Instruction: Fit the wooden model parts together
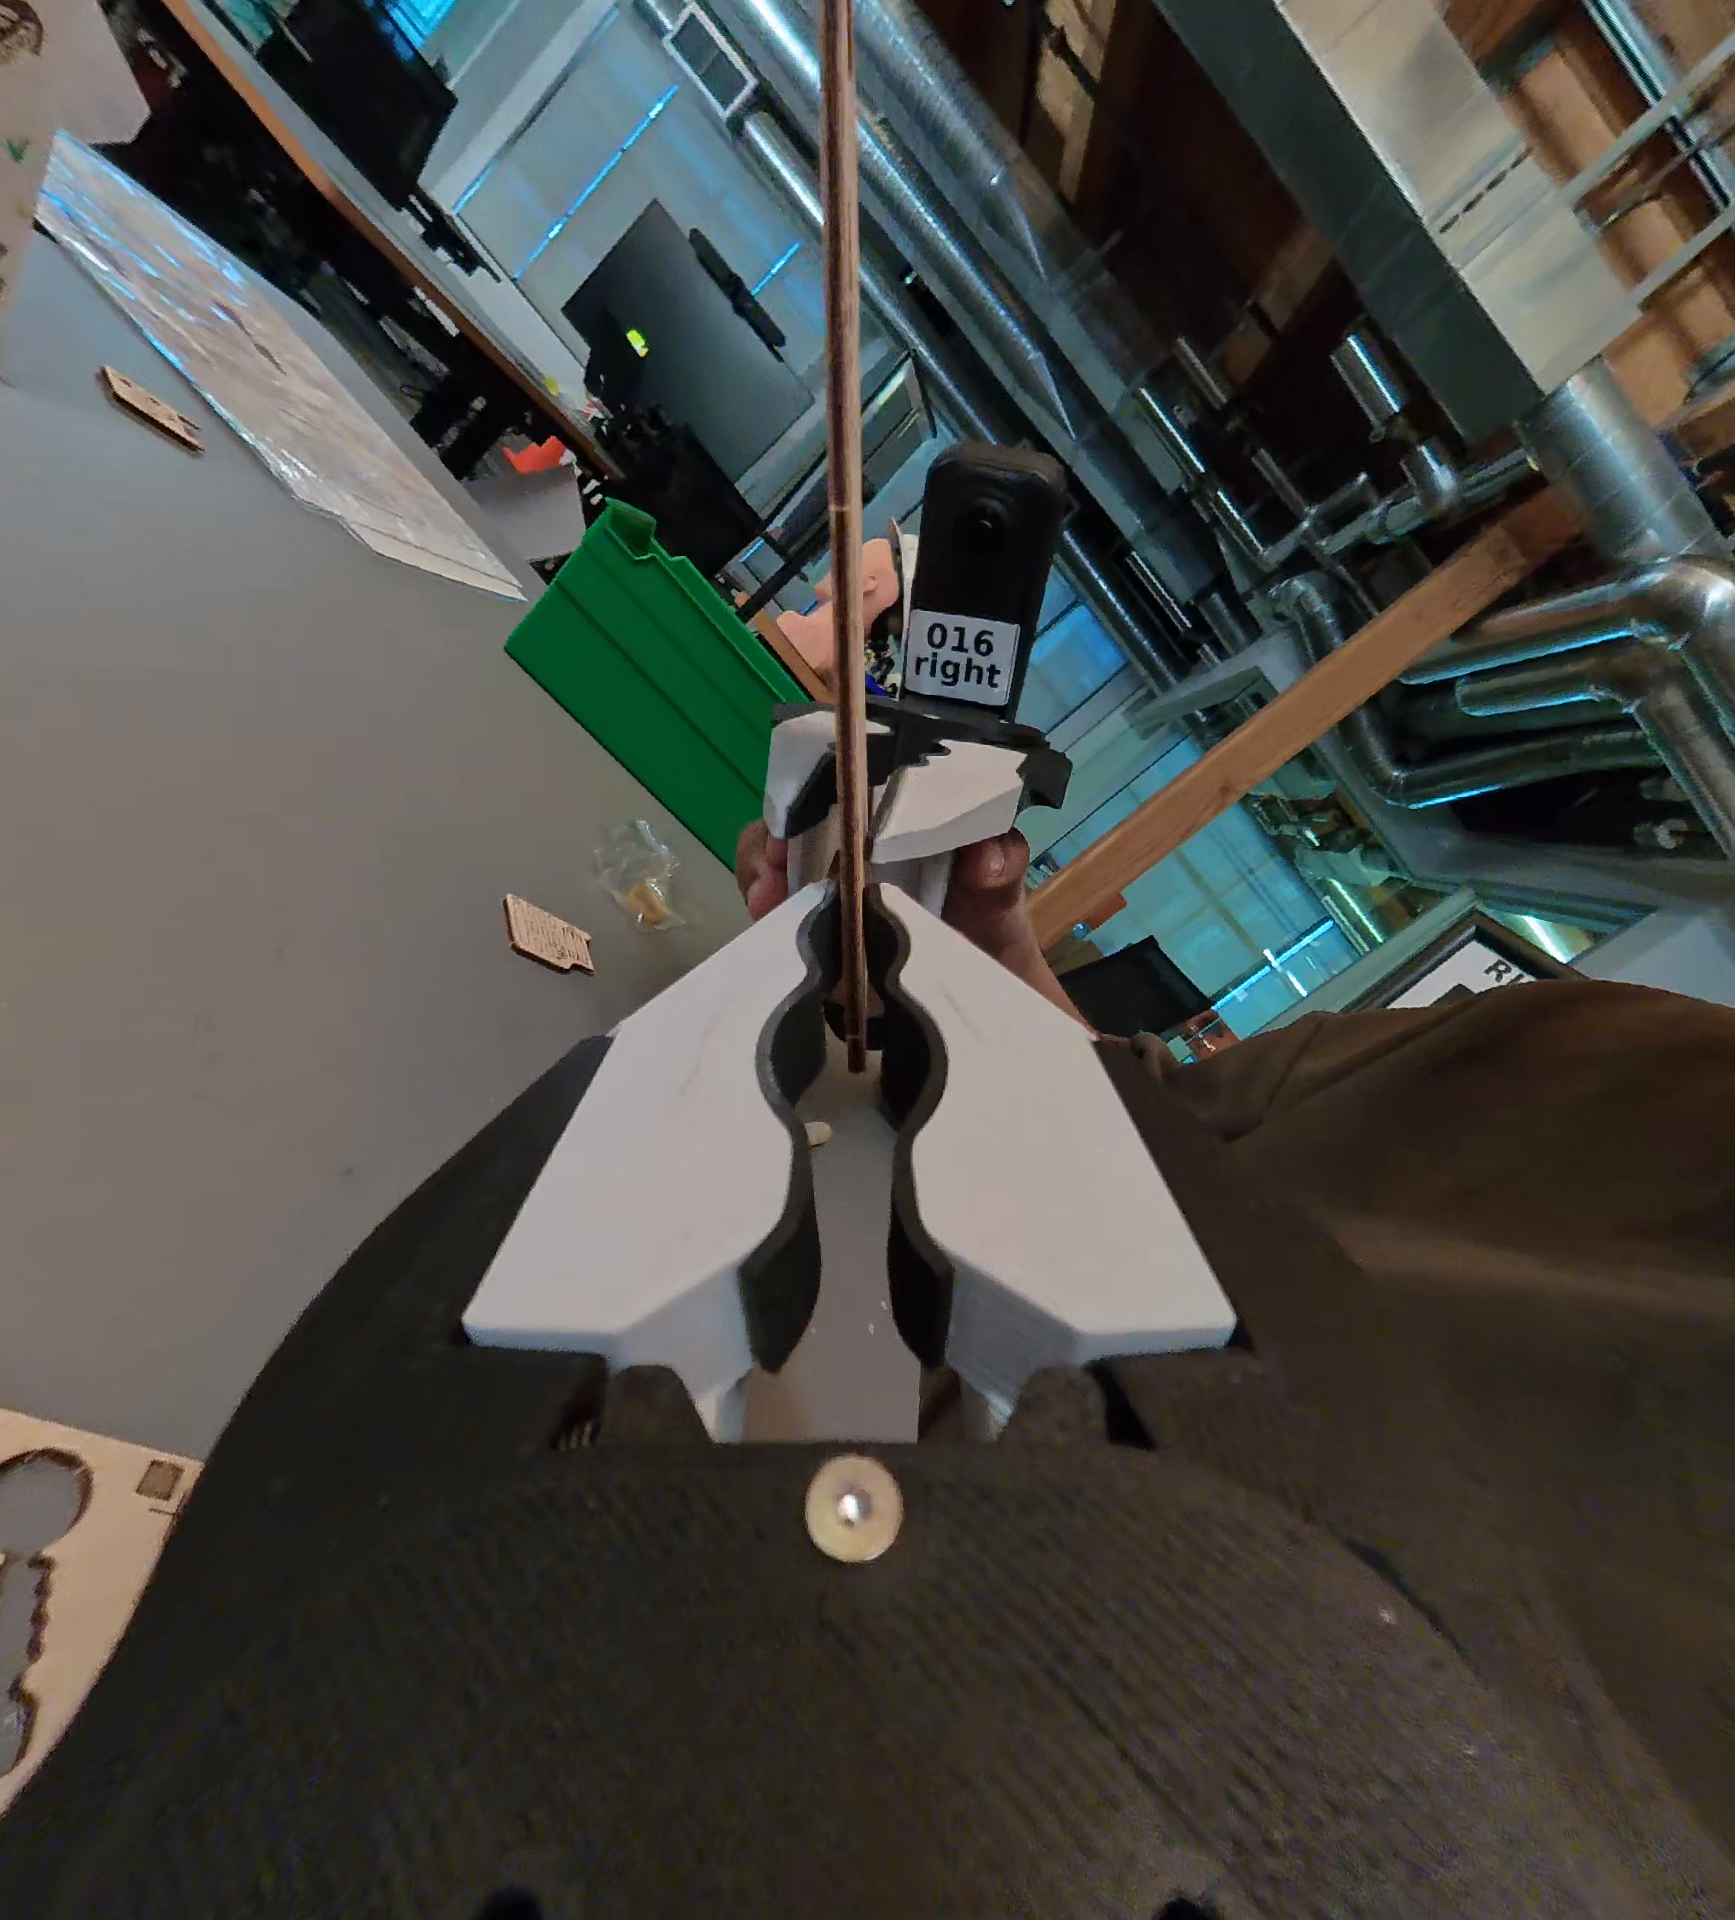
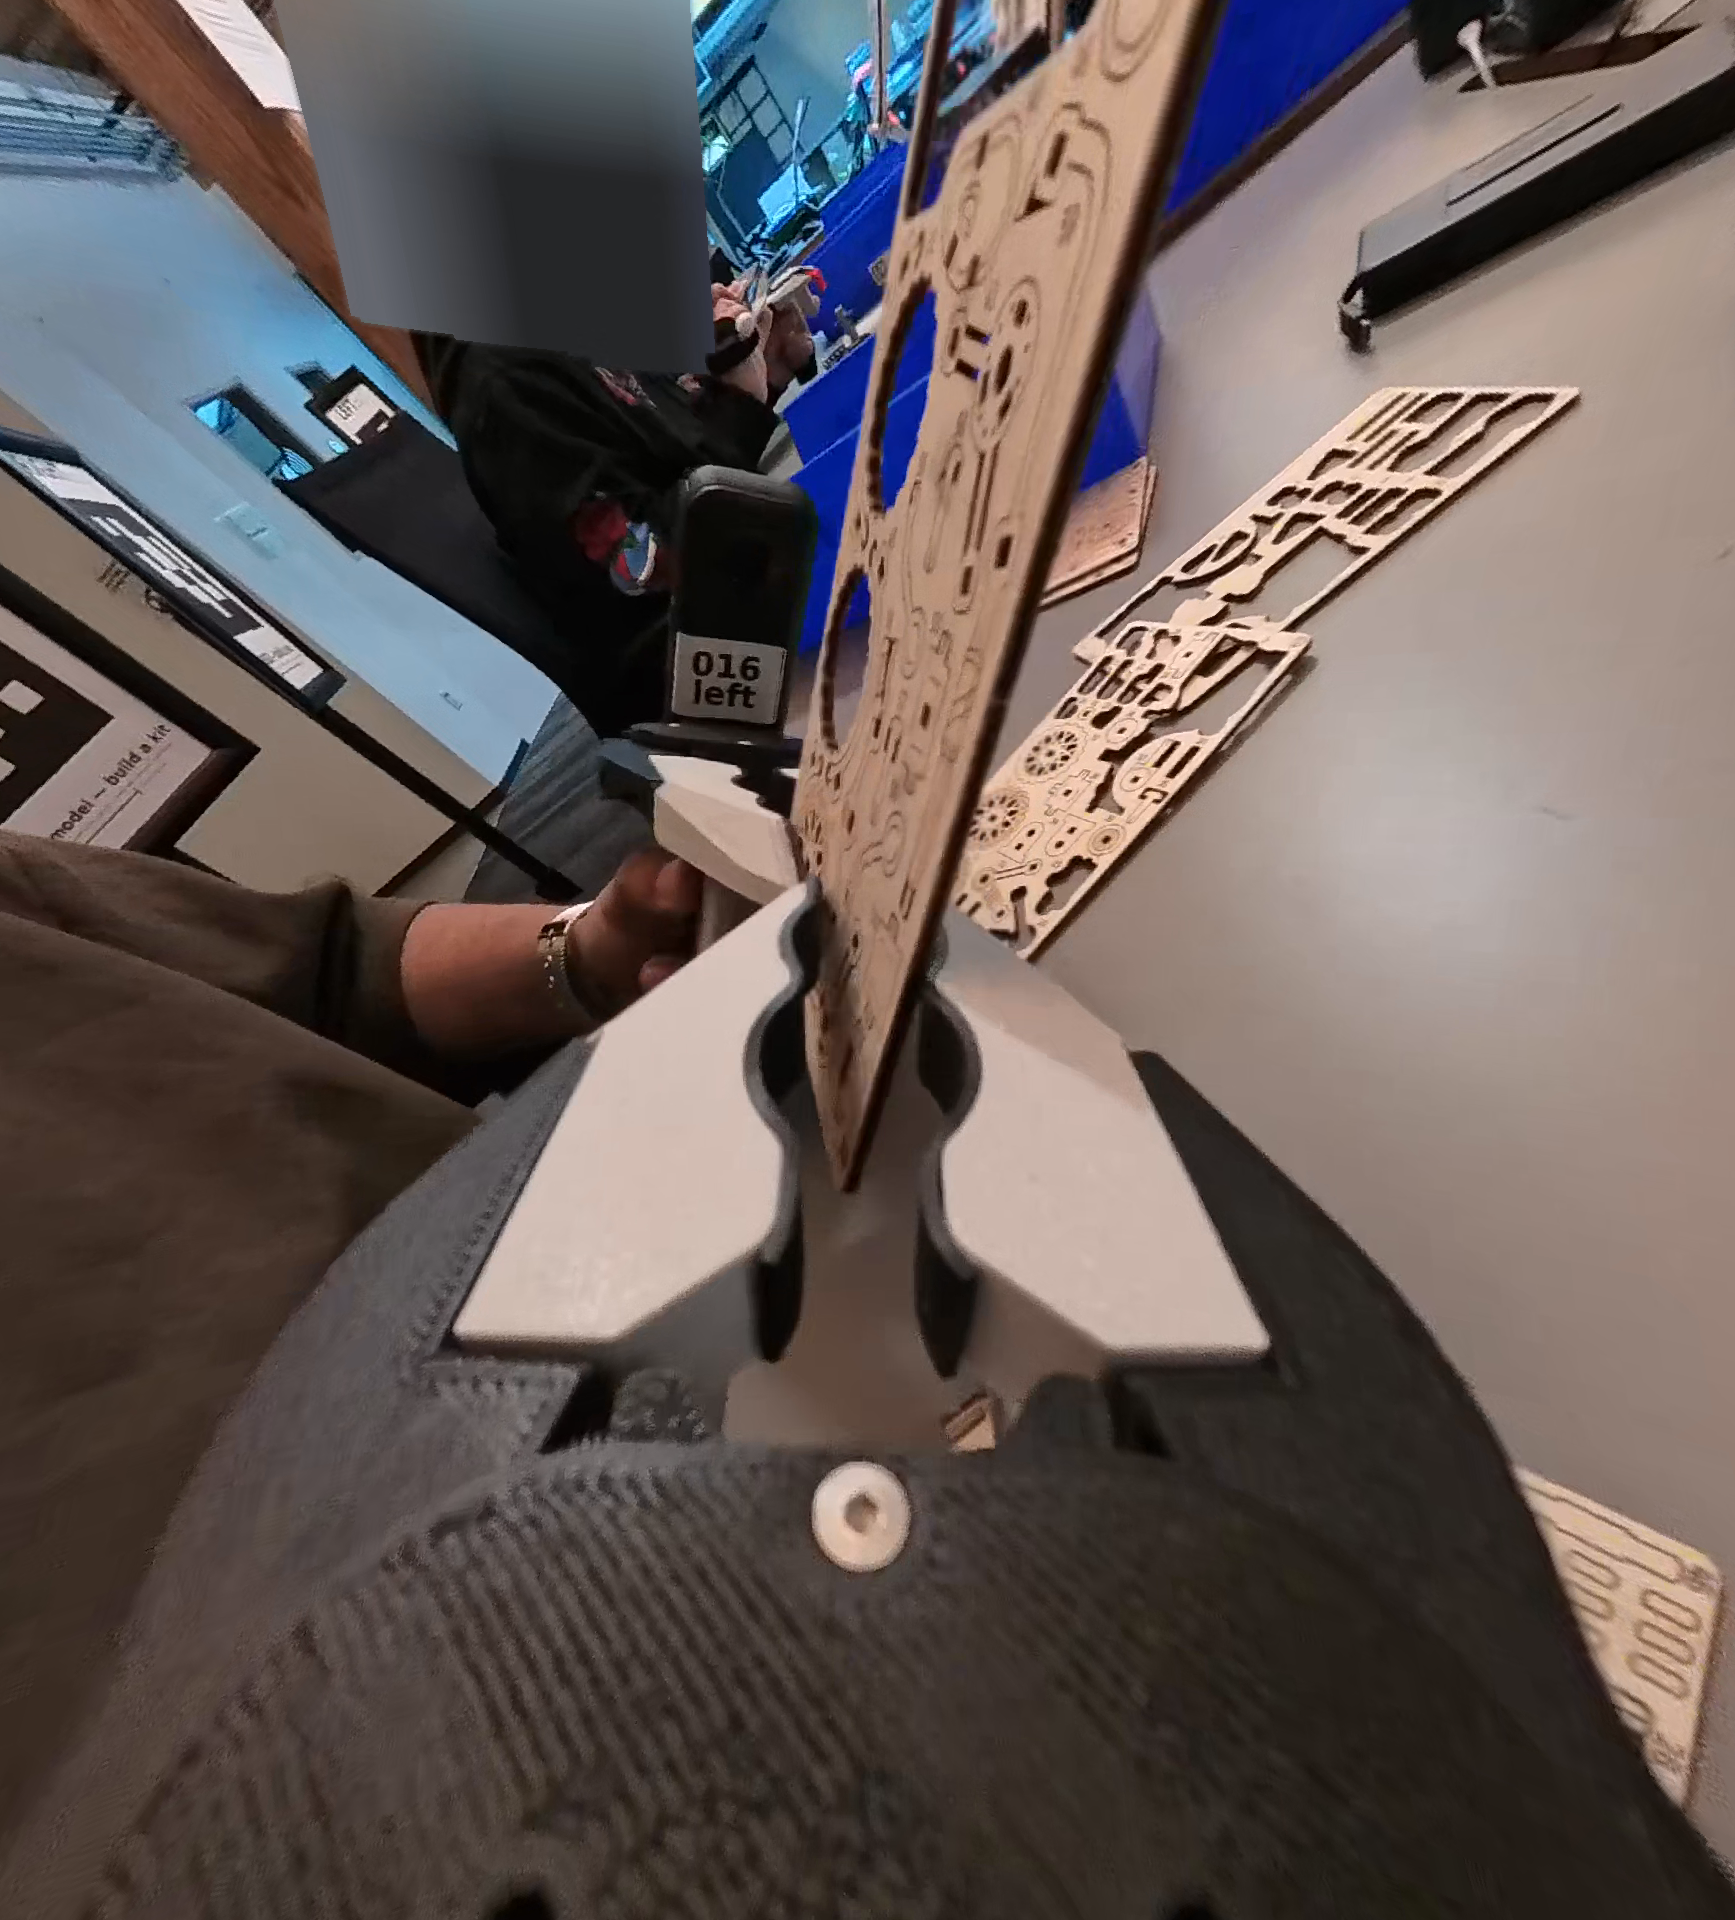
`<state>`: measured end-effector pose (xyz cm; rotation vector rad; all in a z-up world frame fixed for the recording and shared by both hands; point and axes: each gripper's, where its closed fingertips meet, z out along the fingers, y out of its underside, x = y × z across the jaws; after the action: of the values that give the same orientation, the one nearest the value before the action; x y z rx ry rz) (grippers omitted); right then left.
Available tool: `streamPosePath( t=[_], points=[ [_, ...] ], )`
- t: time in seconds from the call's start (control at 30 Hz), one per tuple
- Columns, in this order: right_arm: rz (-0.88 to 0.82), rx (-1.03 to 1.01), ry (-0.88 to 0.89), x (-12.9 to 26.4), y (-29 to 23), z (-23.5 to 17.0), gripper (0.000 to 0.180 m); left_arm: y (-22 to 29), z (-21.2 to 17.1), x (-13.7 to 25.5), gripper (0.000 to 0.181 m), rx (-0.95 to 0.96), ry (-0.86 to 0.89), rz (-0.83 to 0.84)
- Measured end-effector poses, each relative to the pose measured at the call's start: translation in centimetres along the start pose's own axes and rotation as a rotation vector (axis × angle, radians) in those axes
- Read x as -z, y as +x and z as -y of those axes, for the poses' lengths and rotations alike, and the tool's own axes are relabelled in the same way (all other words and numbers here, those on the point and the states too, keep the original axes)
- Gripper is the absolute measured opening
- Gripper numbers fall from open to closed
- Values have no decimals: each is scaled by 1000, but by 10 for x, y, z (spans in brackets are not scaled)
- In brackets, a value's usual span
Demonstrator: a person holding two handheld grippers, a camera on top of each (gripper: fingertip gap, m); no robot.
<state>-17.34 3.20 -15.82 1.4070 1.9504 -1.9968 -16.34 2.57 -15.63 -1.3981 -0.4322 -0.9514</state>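
Note:
A thin laser-cut wooden parts sheet (image 2: 1008, 436) with many cut-outs is held upright above the grey table (image 2: 1465, 935). My right gripper (image 2: 873, 935) is shut on its lower edge. In the left wrist view the same sheet (image 1: 840, 312) shows edge-on as a thin strip, and my left gripper (image 1: 855, 914) is shut on it. The two grippers face each other across the sheet: the right gripper (image 1: 904, 810) shows just beyond the left one, and the left gripper (image 2: 738, 831) shows just beyond the right one.
Two more wooden sheets (image 2: 1341, 520) (image 2: 1133, 779) lie on the table, another (image 2: 1621, 1662) at lower right, a punched one (image 1: 1, 1600) at lower left. Small wooden pieces (image 1: 549, 935) (image 1: 148, 407), a plastic bag (image 1: 639, 873), a green bin (image 1: 655, 675). A person (image 2: 582, 468) sits behind. Less than 4 cm separates the two grippers' tips.

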Motion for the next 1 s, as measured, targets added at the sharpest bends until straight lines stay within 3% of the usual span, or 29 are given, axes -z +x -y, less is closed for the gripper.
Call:
streamPosePath(
  t=[0.13, 0.3, 0.7, 1.0],
  points=[
    [32, -14, -19, -1, -4, -3, 17, 6, -2, -2, 0, 4, -13, -41],
    [69, -17, -23, -5, -13, -3, 2, 4, -1, -1, 1, 15, -4, -40],
    [-35, 75, -30, -5, -6, -3, 0, -8, 6, 3, 19, 2, 44, 51],
    [-36, 49, -9, 0, -2, 1, 0, -13, 8, 6, 6, 9, 50, 68]
  ],
)
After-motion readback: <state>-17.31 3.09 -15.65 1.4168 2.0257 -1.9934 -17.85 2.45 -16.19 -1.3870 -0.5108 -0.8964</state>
